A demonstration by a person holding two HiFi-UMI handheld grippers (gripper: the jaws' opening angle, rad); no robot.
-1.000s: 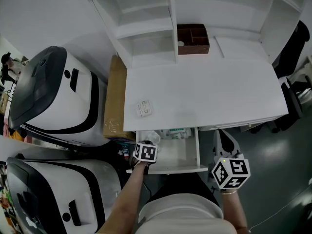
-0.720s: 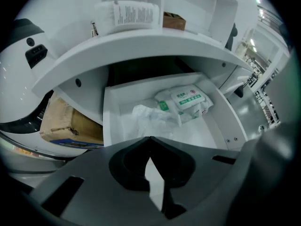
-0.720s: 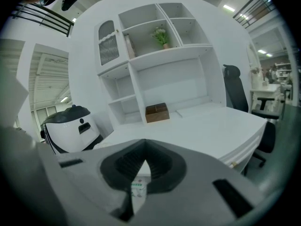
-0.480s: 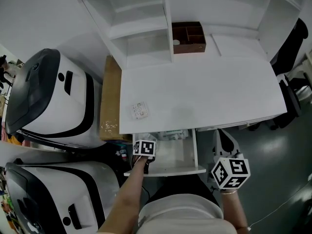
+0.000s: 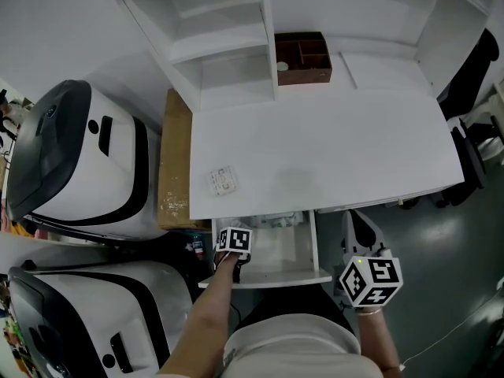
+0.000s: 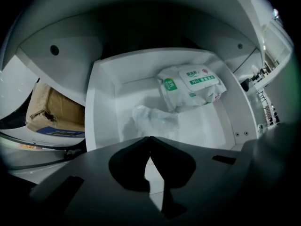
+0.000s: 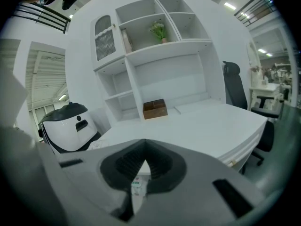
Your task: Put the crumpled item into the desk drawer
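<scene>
The desk drawer stands pulled out under the white desk. Inside it lies the crumpled clear plastic item, near the left wall. Behind it rests a wipes packet with a green label. My left gripper hovers over the drawer's front left part, and the left gripper is shut and empty, just short of the crumpled item. My right gripper hangs to the right of the drawer, away from it. The right gripper is shut with nothing held and faces the desk top.
A brown wooden organizer sits at the back of the desk below the shelves. A small white packet lies near the desk's front left. A cardboard box and two large white-and-black machines crowd the left. A black chair stands at the right.
The left gripper has moved a little further in over the drawer. The crumpled item now lies free on the drawer floor. The right gripper has stayed put.
</scene>
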